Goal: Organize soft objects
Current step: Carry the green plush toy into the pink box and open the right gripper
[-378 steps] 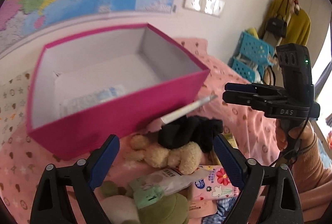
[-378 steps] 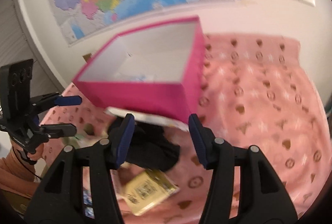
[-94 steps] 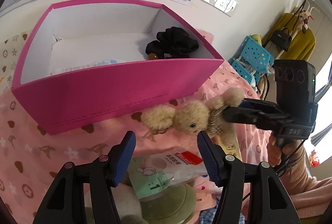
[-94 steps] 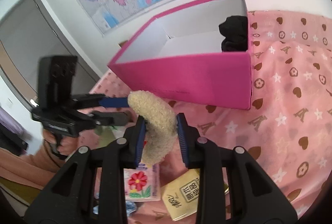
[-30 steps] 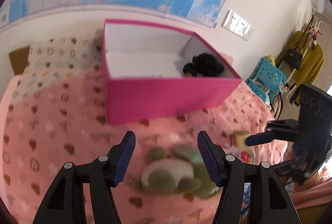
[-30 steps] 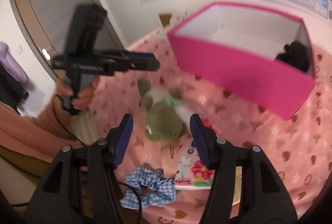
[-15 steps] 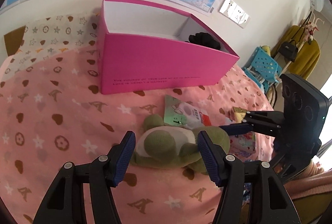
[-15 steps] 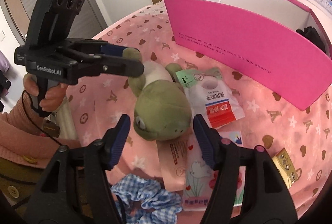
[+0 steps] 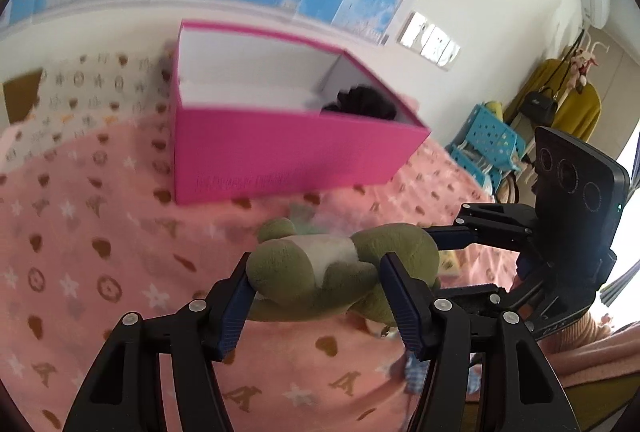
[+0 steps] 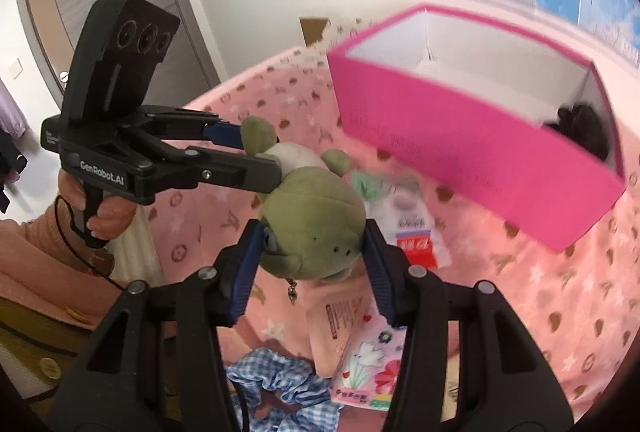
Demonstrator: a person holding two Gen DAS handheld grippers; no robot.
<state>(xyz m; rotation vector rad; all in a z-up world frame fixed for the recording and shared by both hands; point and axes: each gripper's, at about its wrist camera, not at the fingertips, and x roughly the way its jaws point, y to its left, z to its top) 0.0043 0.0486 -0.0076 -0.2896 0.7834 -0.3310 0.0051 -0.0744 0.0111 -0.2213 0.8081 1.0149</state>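
The green plush frog toy point(image 10: 316, 220) is grasped from both ends and held just above the pink blanket printed with hearts and stars point(image 9: 80, 264). Its white-bellied body is clamped between the left gripper point(image 9: 316, 292) fingers; its head sits between the right gripper point(image 10: 314, 260) fingers, which are closing and already pressing its sides. The open magenta cardboard box with white interior point(image 9: 280, 152) stands behind the toy, apart from it, with a black fuzzy scrunchie point(image 10: 580, 124) in its right-hand end. Under the toy on the blanket lie a white and red sachet point(image 10: 412, 232), a pink flowered tissue pack point(image 10: 368, 368) and a blue checked scrunchie point(image 10: 280, 384).
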